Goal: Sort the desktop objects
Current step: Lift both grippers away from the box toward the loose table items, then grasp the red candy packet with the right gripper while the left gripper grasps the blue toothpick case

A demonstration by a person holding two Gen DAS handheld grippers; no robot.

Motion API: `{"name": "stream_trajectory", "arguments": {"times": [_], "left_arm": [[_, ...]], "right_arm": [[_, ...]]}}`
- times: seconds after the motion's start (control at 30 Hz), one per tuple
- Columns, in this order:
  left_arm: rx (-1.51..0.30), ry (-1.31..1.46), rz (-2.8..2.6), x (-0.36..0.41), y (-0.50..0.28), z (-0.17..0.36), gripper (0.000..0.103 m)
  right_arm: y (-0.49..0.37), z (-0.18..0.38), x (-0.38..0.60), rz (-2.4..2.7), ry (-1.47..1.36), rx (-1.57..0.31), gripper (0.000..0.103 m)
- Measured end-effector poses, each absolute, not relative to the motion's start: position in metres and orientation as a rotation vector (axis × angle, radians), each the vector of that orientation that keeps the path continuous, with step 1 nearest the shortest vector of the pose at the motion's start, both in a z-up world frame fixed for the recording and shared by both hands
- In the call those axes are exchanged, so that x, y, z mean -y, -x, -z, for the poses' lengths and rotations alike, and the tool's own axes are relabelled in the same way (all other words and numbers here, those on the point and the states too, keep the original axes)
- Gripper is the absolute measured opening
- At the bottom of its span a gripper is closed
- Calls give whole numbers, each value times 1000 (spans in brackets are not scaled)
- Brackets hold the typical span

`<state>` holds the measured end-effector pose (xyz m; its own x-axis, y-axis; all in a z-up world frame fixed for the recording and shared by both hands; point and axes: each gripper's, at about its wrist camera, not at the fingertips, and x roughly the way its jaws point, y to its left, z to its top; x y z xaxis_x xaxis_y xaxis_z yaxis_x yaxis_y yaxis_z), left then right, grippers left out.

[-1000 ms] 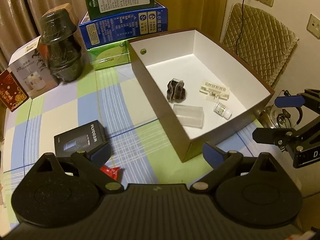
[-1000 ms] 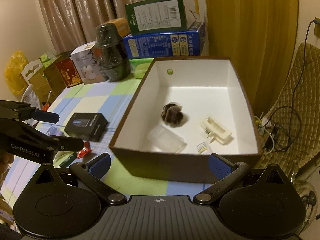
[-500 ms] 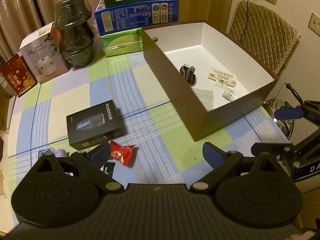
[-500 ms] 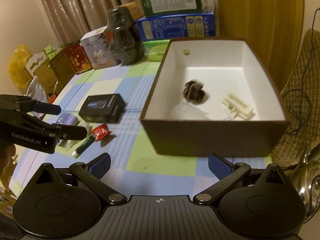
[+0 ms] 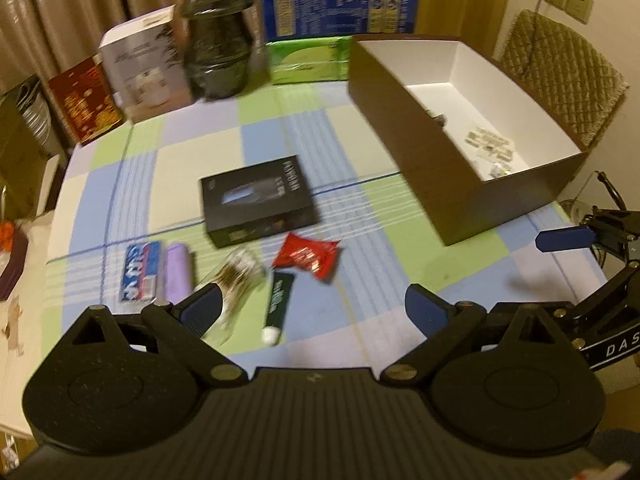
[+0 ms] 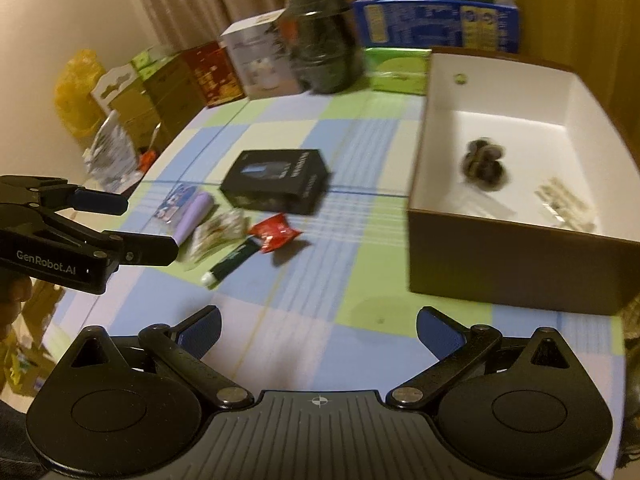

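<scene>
We hold both grippers with jaws spread wide and nothing between them. The left gripper (image 5: 314, 308) hangs over the near edge of the checked tablecloth (image 5: 344, 152), and the right gripper (image 6: 318, 328) sits a little to its right, over the same near edge.

Just ahead of our left fingers lies a loose cluster — a crumpled clear wrapper (image 5: 236, 276), a dark green tube (image 5: 280, 300) with a white cap, and a red snack packet (image 5: 308, 256) beside the tube's far end. Left of these, a purple cylinder (image 5: 178, 272) rests against a blue and red pack (image 5: 140, 272). Beyond the cluster sits a black product box (image 5: 258, 200), flat on the cloth.

To the right stands the brown sorting box (image 6: 516, 264), white inside. It holds a dark, blurred lump (image 6: 482, 164) and a pale ridged piece (image 6: 564, 202) — we cannot make out finer detail. Along the far edge stand a dark wrapped jar (image 5: 218, 32), a blue carton (image 5: 340, 12) and a green pack (image 5: 308, 58).
</scene>
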<state>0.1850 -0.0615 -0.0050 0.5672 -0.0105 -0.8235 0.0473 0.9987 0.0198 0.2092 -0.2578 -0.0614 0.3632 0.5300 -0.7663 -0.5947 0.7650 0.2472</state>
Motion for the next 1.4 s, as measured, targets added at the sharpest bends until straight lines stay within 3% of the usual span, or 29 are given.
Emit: {"name": "stream_trajectory", "arguments": {"times": [0.7, 1.13, 1.4], "left_arm": [[-990, 36, -134, -22, -156, 19, 96], [-980, 25, -168, -49, -168, 32, 94], [-980, 19, -177, -69, -186, 46, 92]], "right_arm": [[-216, 76, 189, -828, 127, -963, 101], [-233, 88, 158, -809, 178, -850, 101], [-251, 107, 140, -828, 224, -840, 77]]}}
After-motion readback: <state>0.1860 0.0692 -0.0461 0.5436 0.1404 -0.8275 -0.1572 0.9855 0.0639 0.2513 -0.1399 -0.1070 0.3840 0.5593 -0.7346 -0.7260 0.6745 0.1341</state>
